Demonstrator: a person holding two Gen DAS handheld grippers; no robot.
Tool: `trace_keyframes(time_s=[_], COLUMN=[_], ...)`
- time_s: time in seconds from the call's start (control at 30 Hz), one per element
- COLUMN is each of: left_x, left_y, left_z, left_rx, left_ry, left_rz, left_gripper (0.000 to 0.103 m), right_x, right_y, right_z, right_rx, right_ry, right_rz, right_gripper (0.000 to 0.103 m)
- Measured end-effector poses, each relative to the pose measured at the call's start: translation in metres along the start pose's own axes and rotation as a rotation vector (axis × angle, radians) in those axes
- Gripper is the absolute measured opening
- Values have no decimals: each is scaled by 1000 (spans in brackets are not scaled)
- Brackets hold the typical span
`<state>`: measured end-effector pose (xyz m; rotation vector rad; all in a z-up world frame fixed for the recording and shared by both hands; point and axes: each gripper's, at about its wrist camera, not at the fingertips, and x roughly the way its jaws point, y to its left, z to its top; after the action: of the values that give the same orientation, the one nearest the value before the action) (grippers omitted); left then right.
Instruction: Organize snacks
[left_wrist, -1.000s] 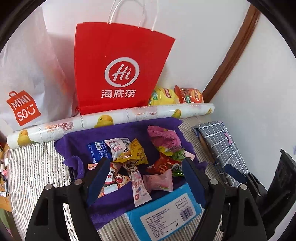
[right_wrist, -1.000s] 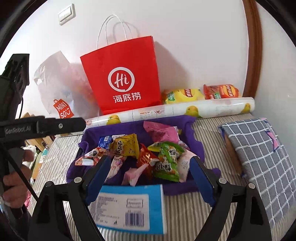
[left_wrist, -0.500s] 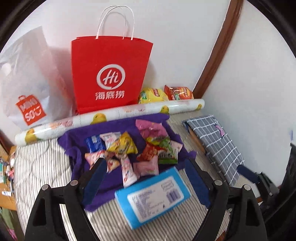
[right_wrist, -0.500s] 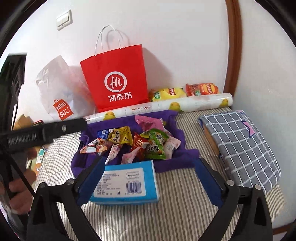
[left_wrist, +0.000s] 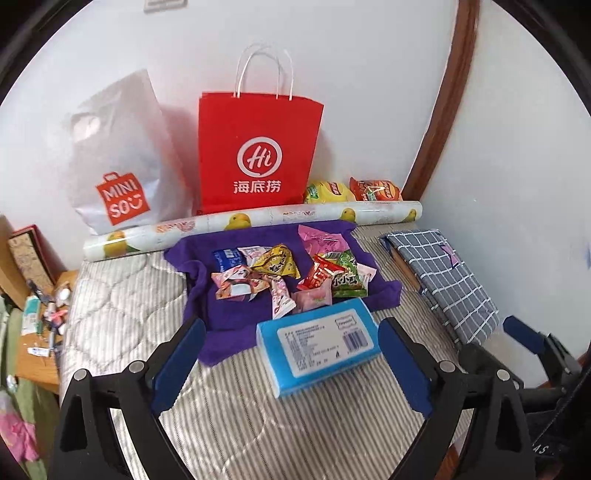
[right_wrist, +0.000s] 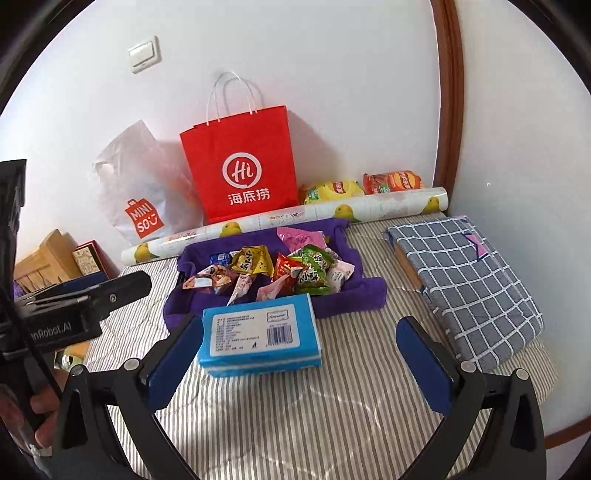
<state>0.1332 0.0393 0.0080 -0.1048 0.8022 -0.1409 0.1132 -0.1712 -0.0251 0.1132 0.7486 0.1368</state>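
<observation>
Hovering above striped mattress (right_wrist: 295, 413): left gripper (left_wrist: 291, 354) and right gripper (right_wrist: 299, 354), both spread, empty. Blue tissue pack (right_wrist: 260, 334) just beyond. Snacks (left_wrist: 291, 273) heaped on purple cloth (left_wrist: 221, 314), wrappers pointing every way, no common long axis. Fits unsorted or gathered. Chip bags (left_wrist: 352, 190) far, by wall.

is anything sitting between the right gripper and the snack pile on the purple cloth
Yes. The blue tissue pack lies on the striped mattress just in front of the snacks, between them and the open right gripper. It sits toward the gripper's left jaw; going over it, or around its right side, looks open.
</observation>
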Motion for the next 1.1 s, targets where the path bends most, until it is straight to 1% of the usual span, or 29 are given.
trace_keyframes(time_s=[0.23, 0.33, 0.67, 0.87, 1.1], left_x=[-35, -43, -65, -71, -75], left_y=[-18, -26, -44, -45, -42], left_z=[-27, -35, -58, -63, -66], left_rx=[23, 25, 34, 34, 30], left_ry=[-39, -45, -50, -50, -53], left_rz=[59, 64, 66, 75, 86], left_gripper=[97, 97, 98, 98, 98], right_x=[-27, -38, -61, -67, -72], right_y=[2, 0, -12, -23, -27], right_z=[-18, -27, -47, -52, -54], right_rx=[-37, -49, -52, -21, -21], right_ry=[-17, -28, -20, -15, -17], right_rz=[-71, -101, -122, -128, -137], right_gripper=[103, 103, 103, 103, 103])
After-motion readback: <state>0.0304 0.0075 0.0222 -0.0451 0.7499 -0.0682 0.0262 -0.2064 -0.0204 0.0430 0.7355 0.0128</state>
